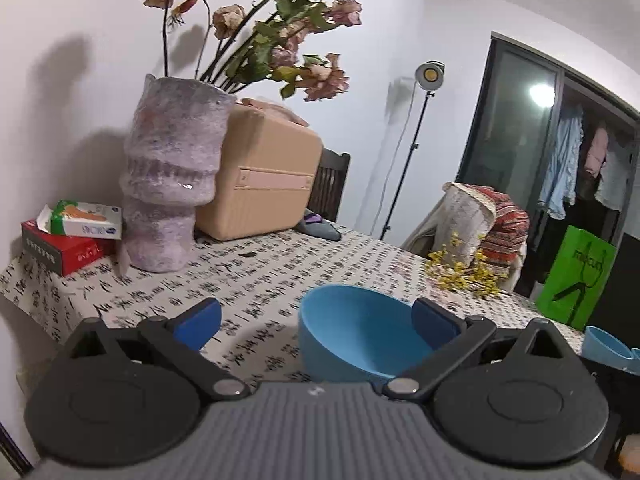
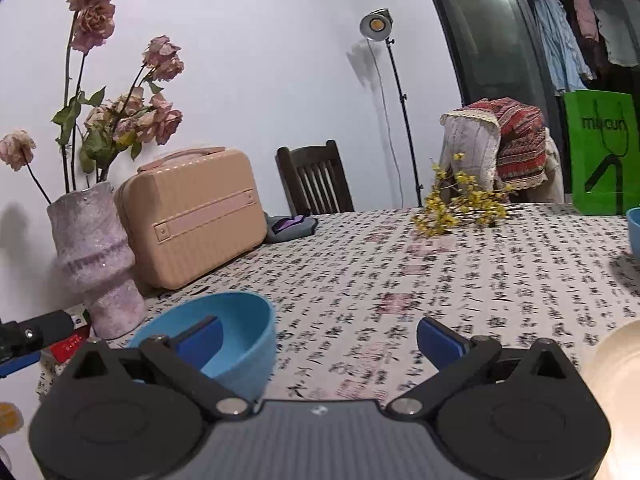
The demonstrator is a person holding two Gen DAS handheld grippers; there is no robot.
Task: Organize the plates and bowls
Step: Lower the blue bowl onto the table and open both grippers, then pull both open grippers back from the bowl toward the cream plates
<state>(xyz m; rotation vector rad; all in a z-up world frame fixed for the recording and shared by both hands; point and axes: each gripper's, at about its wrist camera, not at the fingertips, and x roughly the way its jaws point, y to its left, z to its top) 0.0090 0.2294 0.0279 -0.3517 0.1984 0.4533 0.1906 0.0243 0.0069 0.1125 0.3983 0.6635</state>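
A blue bowl [image 1: 356, 332] sits on the patterned tablecloth [image 1: 248, 280] close in front of both grippers. My left gripper [image 1: 316, 314] is open; its right finger [image 1: 434, 326] overlaps the bowl's right rim, and whether it touches I cannot tell. My right gripper [image 2: 320, 332] is open too, and its left finger [image 2: 200, 338] stands in front of the same blue bowl [image 2: 240, 332]. A second blue bowl [image 2: 634, 232] shows at the right edge, also seen low at the right as the second bowl [image 1: 604, 346]. A cream plate [image 2: 616, 380] lies at the lower right.
A tall mauve vase [image 1: 172, 184] of dried roses, a peach case [image 1: 264, 176] and tissue boxes [image 1: 76, 236] stand along the wall. Yellow flowers [image 2: 460, 204] lie on the far side of the table. A dark chair [image 2: 314, 178], a lamp stand [image 2: 400, 120] and a green bag [image 2: 604, 156] are behind.
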